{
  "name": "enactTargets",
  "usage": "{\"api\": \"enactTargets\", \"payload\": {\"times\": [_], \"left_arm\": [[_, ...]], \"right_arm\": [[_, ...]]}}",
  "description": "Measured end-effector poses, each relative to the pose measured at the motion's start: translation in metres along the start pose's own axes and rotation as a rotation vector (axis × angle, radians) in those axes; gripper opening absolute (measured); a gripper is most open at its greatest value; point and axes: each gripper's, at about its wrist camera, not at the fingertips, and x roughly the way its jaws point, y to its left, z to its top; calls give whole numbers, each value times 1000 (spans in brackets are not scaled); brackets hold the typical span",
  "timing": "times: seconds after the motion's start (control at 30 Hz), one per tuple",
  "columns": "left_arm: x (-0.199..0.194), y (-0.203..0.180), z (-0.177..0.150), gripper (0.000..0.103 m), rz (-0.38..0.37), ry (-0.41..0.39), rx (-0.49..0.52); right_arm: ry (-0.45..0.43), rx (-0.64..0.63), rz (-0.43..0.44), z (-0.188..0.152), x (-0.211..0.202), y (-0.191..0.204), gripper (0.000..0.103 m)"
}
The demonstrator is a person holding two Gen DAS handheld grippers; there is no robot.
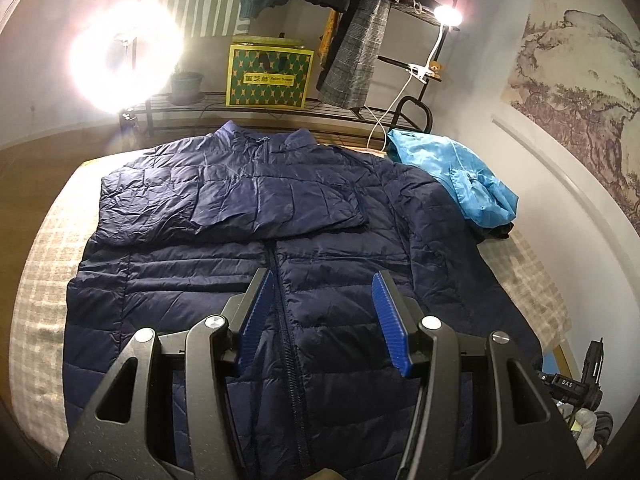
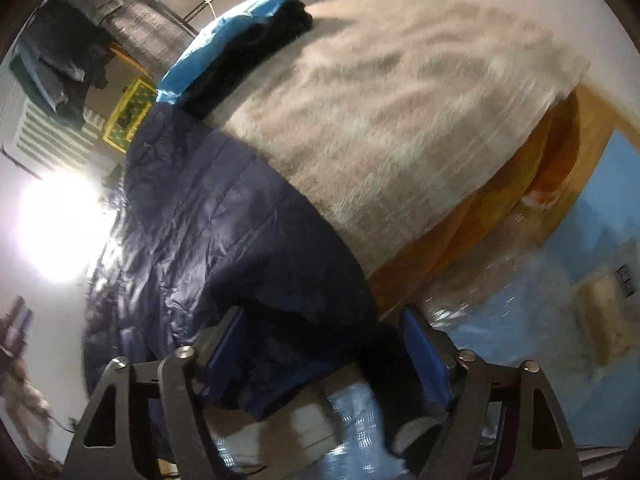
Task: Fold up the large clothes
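Since the navy puffer jacket (image 1: 280, 240) lies front-up w/ zip closed on the checked bedspread (image 1: 44, 288), hem nearest the left gripper (image 1: 320, 316), it looks laid out flat so sleeves can go in first and the body after. Left gripper hovers over the lower front, about half open, jaws either side of the zip line, nothing between the blue pads (image 1: 388, 320), not touching fabric as far as I can tell. Just ahead of it, one sleeve (image 1: 224, 208) is already folded across the chest, cuff end lying past the zip; the other sleeve (image 1: 452, 248) runs out to the gripper's right, not yet folded, so prob. next step. Right gripper (image 2: 324, 344) is down at the jacket's edge near the bed's side, view blurred; jaws fairly wide w/ a fold of navy fabric, likely that sleeve's cuff, between them. Can't tell if pads actually press on it — looks more like straddling than pinching. Beyond it, bare bedspread, then a bright blue garment (image 2: 224, 36) over a dark one at the far corner, likely parked there to keep the work area free. Farther from the left gripper, past the collar (image 1: 260, 136): a metal rack (image 1: 256, 106) w/ a yellow-green box (image 1: 268, 74), hanging clothes, a ring light (image 1: 124, 58).
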Motion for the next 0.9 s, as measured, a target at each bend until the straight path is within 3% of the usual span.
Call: {"api": "enactTargets", "payload": {"times": [0.03,0.1,0.17,0.5,0.7,0.9], "left_arm": [[0,2,0,53,6,0,-7],[-1,5,1,53,11,-2,-18],[-3,8,2,53,14,-7,-23],[-4,5,4,53,-20,-12,-17],[-8,18,7,53,-33,-22,-57],[-7,52,13,53,-86,0,-174]], "right_arm": [[10,10,25,0,0,-1,61],[49,20,65,-1,-2,-1,19],[47,18,55,-1,-12,1,10],[-83,-183,107,18,-63,75,5],[-86,-289,196,37,-63,144,4],[-40,-426,282,48,-34,240,4]]}}
